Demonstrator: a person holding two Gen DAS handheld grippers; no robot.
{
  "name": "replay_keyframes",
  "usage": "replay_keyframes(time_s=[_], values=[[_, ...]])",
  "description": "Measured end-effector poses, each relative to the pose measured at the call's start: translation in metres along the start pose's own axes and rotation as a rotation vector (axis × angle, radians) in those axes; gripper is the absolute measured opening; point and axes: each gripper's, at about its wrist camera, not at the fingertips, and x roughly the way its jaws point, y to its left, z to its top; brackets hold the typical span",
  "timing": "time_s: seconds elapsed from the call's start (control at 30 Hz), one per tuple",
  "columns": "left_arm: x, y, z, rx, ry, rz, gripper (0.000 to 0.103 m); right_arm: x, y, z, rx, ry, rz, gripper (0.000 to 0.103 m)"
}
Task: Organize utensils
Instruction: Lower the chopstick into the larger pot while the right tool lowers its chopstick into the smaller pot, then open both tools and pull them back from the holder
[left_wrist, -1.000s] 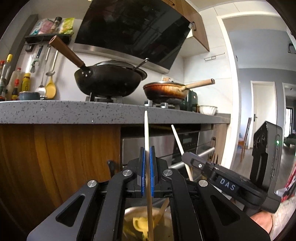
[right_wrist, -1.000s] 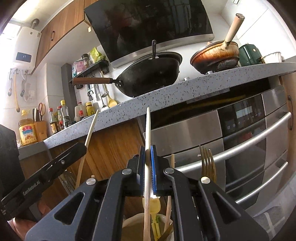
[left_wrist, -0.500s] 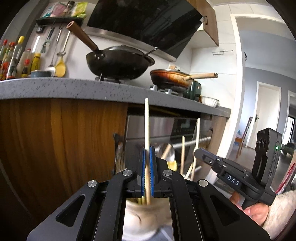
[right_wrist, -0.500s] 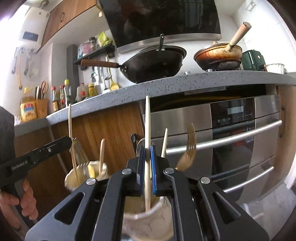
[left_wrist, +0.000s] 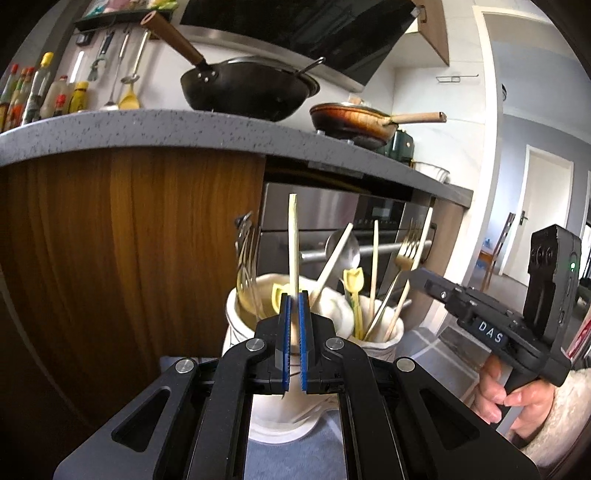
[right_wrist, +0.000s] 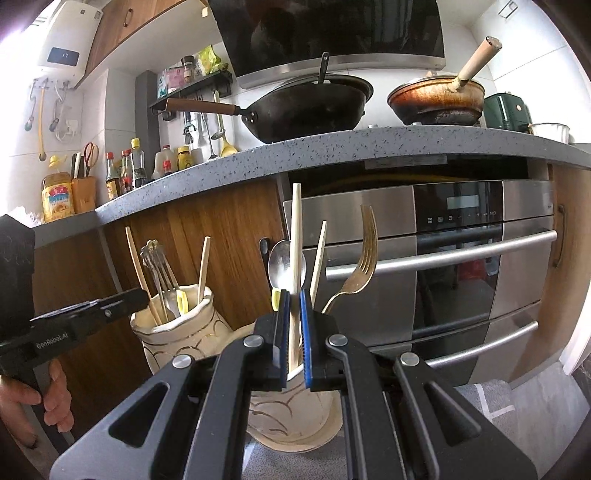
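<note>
My left gripper (left_wrist: 293, 295) is shut on a wooden chopstick (left_wrist: 293, 240) that stands upright over the left cream ceramic jar (left_wrist: 236, 321). That jar holds forks and a yellow-handled utensil. My right gripper (right_wrist: 293, 293) is shut on another wooden chopstick (right_wrist: 295, 229), upright over the right cream jar (right_wrist: 317, 424). That jar holds a spoon (right_wrist: 280, 262), a gold fork (right_wrist: 360, 258) and a chopstick. Each gripper shows in the other's view: the right gripper (left_wrist: 424, 277) and the left gripper (right_wrist: 140, 295). The left jar also shows in the right wrist view (right_wrist: 166, 332).
Both jars stand on a grey mat (left_wrist: 295, 458) in front of a wooden cabinet (left_wrist: 129, 240) and a steel oven (right_wrist: 461, 258). A grey countertop (right_wrist: 369, 147) above carries a black wok (right_wrist: 314, 110) and a brown pan (right_wrist: 436, 99).
Both grippers have drawn back and risen relative to the jars, which now show in full below. Each still holds its chopstick upright, with the lower end now just below the pads.
</note>
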Motion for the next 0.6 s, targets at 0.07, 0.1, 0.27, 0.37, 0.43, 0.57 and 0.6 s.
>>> replay_keyframes(time_s=[0.07, 0.1, 0.27, 0.37, 0.43, 0.57, 0.6], values=[[0.001, 0.001, -0.001, 0.004, 0.007, -0.001, 0.005, 0.001, -0.002, 0.001, 0.006, 0.003, 0.002, 0.006], [0.002, 0.001, -0.002, 0.005, 0.011, -0.001, 0.005, 0.001, -0.004, 0.001, 0.015, 0.005, 0.002, 0.006], [0.001, 0.001, -0.002, 0.014, 0.019, 0.006, 0.005, 0.003, -0.009, 0.005, 0.052, 0.019, 0.012, 0.006], [0.001, 0.0, -0.001, 0.015, 0.023, 0.004, 0.007, 0.003, -0.011, 0.006, 0.064, 0.027, 0.016, 0.012], [0.0, 0.001, 0.001, 0.009, 0.023, 0.003, 0.021, 0.002, -0.011, 0.007, 0.067, 0.028, 0.013, 0.016], [-0.004, 0.001, 0.007, -0.008, 0.038, 0.014, 0.032, -0.006, -0.009, 0.017, 0.086, 0.026, 0.013, 0.034], [-0.008, 0.002, 0.009, -0.021, 0.042, 0.014, 0.038, -0.01, -0.01, 0.02, 0.096, 0.028, 0.014, 0.039]])
